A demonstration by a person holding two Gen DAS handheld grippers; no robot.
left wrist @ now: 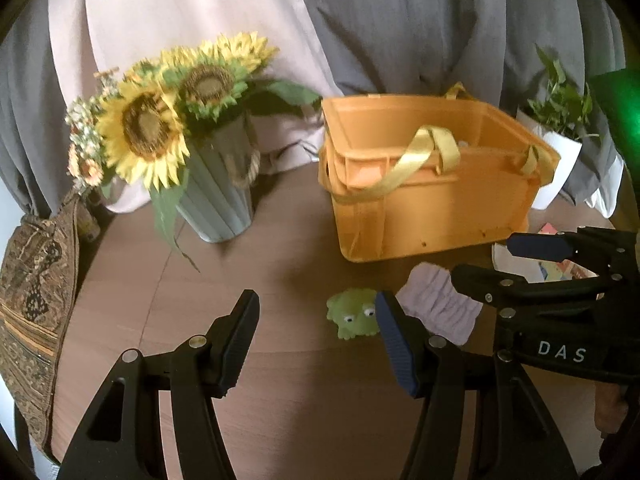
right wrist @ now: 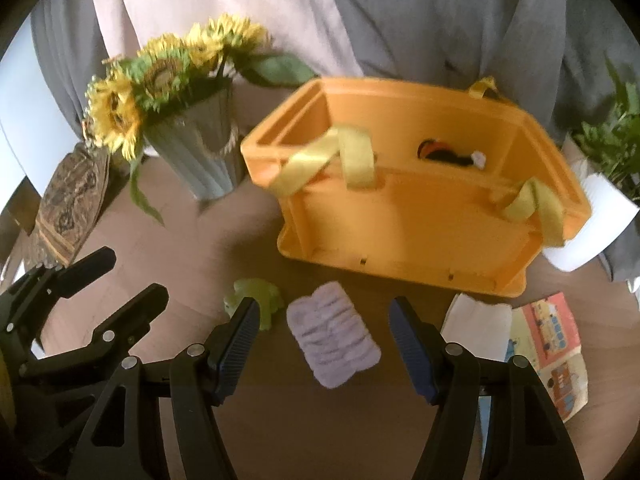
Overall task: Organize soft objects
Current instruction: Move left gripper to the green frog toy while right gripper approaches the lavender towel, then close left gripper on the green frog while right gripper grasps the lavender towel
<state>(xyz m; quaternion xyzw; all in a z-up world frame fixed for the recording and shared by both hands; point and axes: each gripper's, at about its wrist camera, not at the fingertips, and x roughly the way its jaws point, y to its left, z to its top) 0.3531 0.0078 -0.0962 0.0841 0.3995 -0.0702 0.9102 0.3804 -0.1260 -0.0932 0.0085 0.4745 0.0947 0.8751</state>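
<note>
A lilac cloth (right wrist: 334, 344), soft and gathered into ruffled folds, lies flat on the brown worktop (right wrist: 248, 224) in front of an orange crate (right wrist: 404, 232), directly between the fingers of the right claw (right wrist: 324, 350), which is spread wide above it and touches nothing. Just beside the cloth on its left sits a small green frog toy (left wrist: 352, 318) with googly eyes, squashy-looking and pale. The left claw (left wrist: 316, 344) is also wide apart and holds nothing, hovering over the worktop near the frog. The crate stands toward the far edge, with yellow ribbon handles (right wrist: 352, 156) draped over its rim; inside it lies a black and orange item (right wrist: 444, 154), too blurred to name. Booklets (right wrist: 548, 348) lie at the crate's right.
</note>
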